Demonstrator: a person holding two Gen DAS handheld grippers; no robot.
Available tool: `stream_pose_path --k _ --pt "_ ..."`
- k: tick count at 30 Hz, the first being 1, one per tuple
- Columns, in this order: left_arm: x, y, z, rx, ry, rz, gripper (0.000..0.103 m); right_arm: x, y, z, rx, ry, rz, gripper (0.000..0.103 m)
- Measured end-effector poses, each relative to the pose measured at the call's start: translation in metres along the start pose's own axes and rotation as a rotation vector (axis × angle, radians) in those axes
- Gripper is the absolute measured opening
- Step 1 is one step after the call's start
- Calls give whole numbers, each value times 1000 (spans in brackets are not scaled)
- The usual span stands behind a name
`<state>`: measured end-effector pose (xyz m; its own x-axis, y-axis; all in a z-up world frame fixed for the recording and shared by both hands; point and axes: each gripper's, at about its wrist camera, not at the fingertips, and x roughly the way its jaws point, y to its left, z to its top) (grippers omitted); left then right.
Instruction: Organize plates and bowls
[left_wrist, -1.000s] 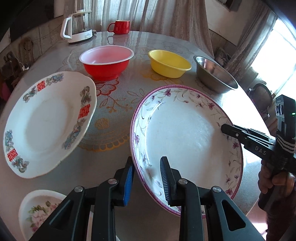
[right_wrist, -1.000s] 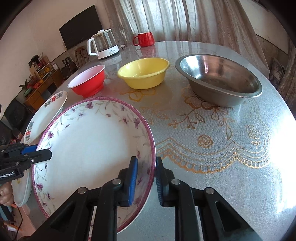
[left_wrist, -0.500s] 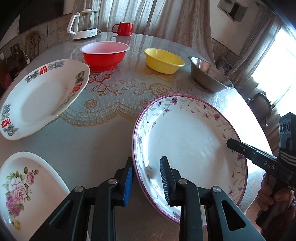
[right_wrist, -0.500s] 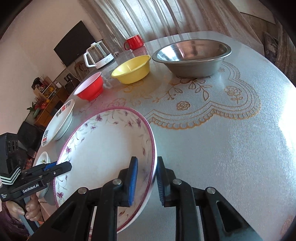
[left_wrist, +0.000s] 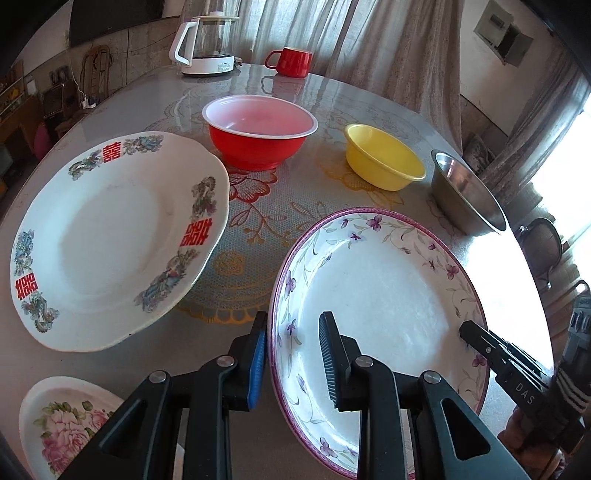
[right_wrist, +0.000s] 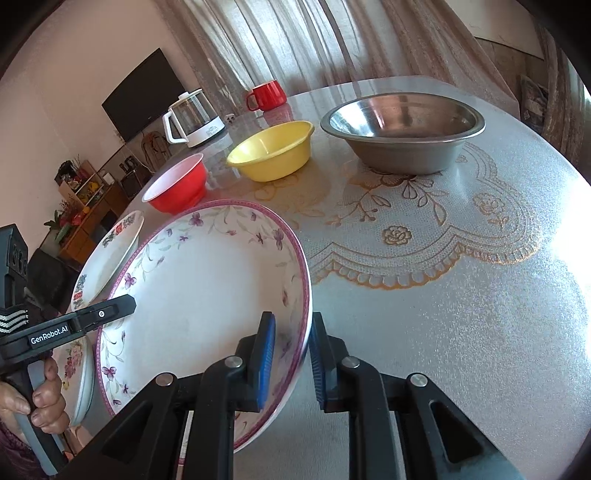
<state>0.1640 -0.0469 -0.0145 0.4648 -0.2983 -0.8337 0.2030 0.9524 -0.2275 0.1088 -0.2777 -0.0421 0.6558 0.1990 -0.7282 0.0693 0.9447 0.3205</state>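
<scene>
Purple-flowered plate (left_wrist: 384, 295) — clamped at opposite rims by left gripper (left_wrist: 291, 354) and right gripper (right_wrist: 291, 354).
Nothing stacked yet — other plates and three bowls sit apart on the surface (right_wrist: 461, 295).

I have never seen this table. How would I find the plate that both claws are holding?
Start at the round table with the gold-patterned cover. On its near side, in front of the yellow bowl, is a wide plate, gripped at opposite rims by two claws. Unlike the neighbouring plate with red characters, it has a purple edge and small violet flowers.
</scene>
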Motion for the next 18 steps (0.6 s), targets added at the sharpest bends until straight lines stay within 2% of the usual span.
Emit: stream_pose_path --k 2,5,8,11,16,18 --pt "4 -4 -2 22 10 16 27 0 2 0 -3 -7 -17 14" --pt "7 -7 -9 38 15 -12 27 -6 0 -7 -13 -15 -17 14" --pt "8 -9 -9 25 19 -26 27 -11 -10 -10 15 -9 11 14" --pt "12 -9 -1 0 27 -27 27 -12 -6 -11 1 -1 -12 15" --pt "13 -21 -5 68 5 35 27 -12 0 -12 9 2 -55 16" --pt "13 -20 -5 68 0 33 27 -13 2 -13 28 -1 -78 16"
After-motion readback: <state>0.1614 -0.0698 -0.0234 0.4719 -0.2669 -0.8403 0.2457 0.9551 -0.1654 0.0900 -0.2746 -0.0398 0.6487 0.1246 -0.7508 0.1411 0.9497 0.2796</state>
